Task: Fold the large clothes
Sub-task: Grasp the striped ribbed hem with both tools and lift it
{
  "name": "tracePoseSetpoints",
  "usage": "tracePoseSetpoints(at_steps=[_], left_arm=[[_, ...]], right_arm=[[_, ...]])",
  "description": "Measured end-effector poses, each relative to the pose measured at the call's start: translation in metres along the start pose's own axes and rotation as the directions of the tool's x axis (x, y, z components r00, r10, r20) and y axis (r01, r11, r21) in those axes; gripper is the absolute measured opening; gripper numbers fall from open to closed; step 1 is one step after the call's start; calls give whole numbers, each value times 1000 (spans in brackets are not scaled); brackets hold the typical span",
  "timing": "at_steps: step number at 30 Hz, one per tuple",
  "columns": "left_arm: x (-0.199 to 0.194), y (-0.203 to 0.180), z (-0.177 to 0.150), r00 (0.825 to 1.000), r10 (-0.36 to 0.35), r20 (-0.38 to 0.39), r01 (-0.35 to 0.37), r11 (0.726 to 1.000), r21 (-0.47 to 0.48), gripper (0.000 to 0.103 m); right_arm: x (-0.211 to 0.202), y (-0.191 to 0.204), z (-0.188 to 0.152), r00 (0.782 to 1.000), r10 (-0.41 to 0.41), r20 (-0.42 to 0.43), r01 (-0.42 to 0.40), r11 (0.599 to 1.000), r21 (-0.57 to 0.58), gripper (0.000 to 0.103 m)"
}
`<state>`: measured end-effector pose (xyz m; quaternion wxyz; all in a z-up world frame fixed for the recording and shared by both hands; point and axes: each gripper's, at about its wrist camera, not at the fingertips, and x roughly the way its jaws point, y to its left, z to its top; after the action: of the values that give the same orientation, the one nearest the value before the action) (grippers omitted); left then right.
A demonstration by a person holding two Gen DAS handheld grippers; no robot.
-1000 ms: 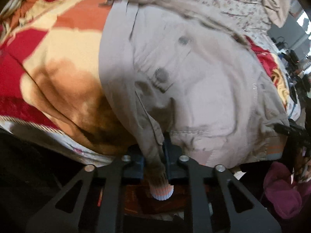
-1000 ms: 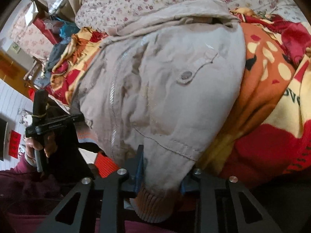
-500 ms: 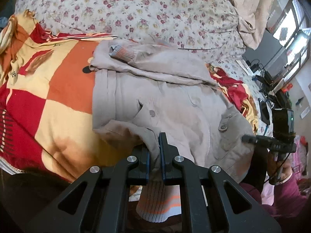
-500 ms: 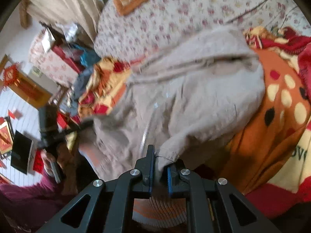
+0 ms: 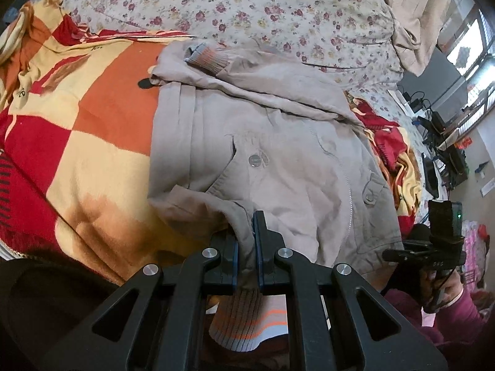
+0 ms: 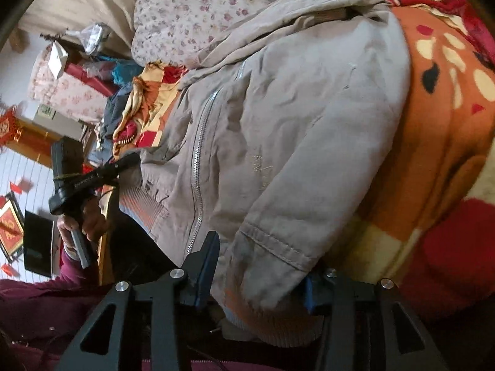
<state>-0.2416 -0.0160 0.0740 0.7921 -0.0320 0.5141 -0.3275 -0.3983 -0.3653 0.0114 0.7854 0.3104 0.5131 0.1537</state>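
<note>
A beige zip jacket (image 5: 278,160) lies spread on a red, orange and cream blanket (image 5: 92,130) on a bed; it also shows in the right wrist view (image 6: 294,142). My left gripper (image 5: 246,247) is shut on the jacket's sleeve end, with the striped ribbed cuff (image 5: 247,324) hanging behind the fingers. My right gripper (image 6: 260,275) is open, its jaws wide apart around the other sleeve's end (image 6: 272,266); the ribbed cuff (image 6: 269,321) lies between them. The other gripper shows at each view's edge: the right one (image 5: 433,247), the left one (image 6: 80,179).
A floral bedspread (image 5: 247,9) covers the far part of the bed. The blanket (image 6: 433,123) spreads to the right in the right wrist view. Clutter, clothes and furniture (image 6: 77,71) stand beyond the bed's left side. A desk with cables (image 5: 442,142) is at the right.
The right gripper was shut on its sleeve half a second ago and now stands open around it. The left gripper stays shut on its sleeve and has hardly moved since then.
</note>
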Motion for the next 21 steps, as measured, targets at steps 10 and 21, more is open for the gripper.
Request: tracePoseSetpoints(at_steps=[10, 21], left_arm=[[-24, 7, 60, 993, -85, 86, 90, 995, -53, 7], [-1, 33, 190, 976, -18, 217, 48, 990, -136, 7]], right_arm=[[-32, 28, 50, 981, 134, 141, -129, 991, -41, 8], [-43, 4, 176, 916, 101, 388, -128, 991, 46, 6]])
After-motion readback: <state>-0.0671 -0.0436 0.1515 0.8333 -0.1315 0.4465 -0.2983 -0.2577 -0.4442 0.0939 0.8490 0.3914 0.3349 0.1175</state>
